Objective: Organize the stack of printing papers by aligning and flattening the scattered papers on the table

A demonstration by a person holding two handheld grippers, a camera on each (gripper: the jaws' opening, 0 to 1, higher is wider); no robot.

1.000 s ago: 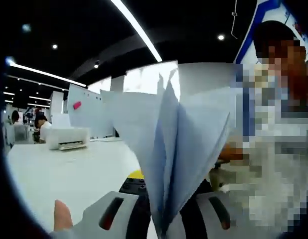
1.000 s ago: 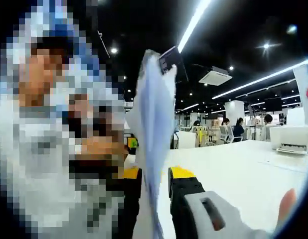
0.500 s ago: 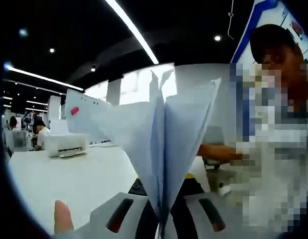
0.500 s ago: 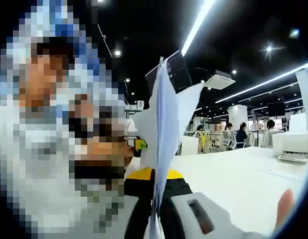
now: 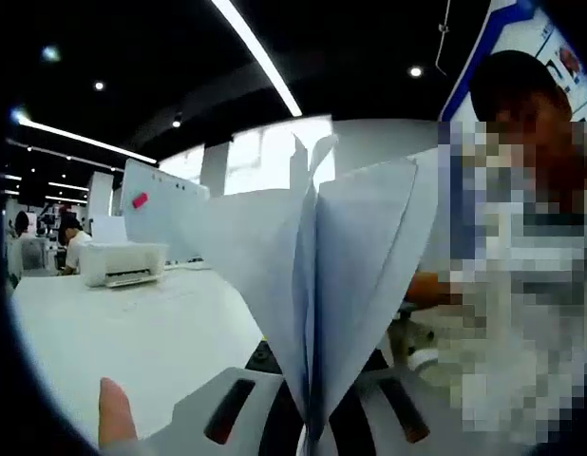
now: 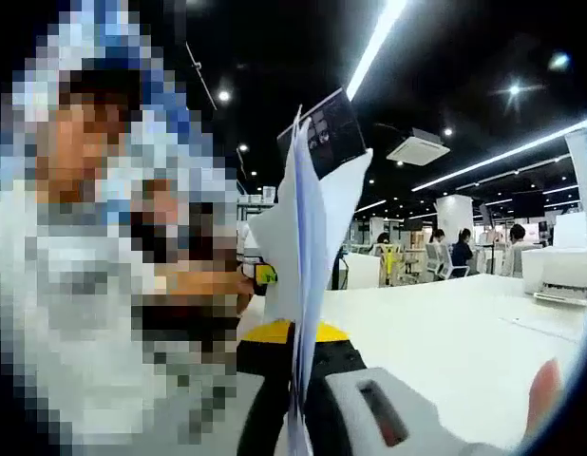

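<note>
Two tongs, both mine, are clamped on the same sheaf of papers [image 5: 322,275], held upright in the air above the tabletop [image 5: 132,332]. My left tongs [image 5: 308,432] pinch the sheaf at its lower edge, the jaws pressed together with the sheets rising straight between them; my right tongs [image 6: 295,418] pinch it the same way from the opposite side.

Compared with a second ago the sheets fan out less: in the right gripper view the papers [image 6: 308,256] now rise as a narrower blade, and their top corners sit nearer one another, though a few tips stick out unevenly. I judge that the alignment is under way but not finished, since the leaves splay apart above my left tongs.

Beyond the sheaf, the white tabletop runs off toward its far edge, where a white printer [image 5: 123,264] stands well apart from the papers. My fingertip [image 5: 113,413] shows beside the left tongs.
</note>
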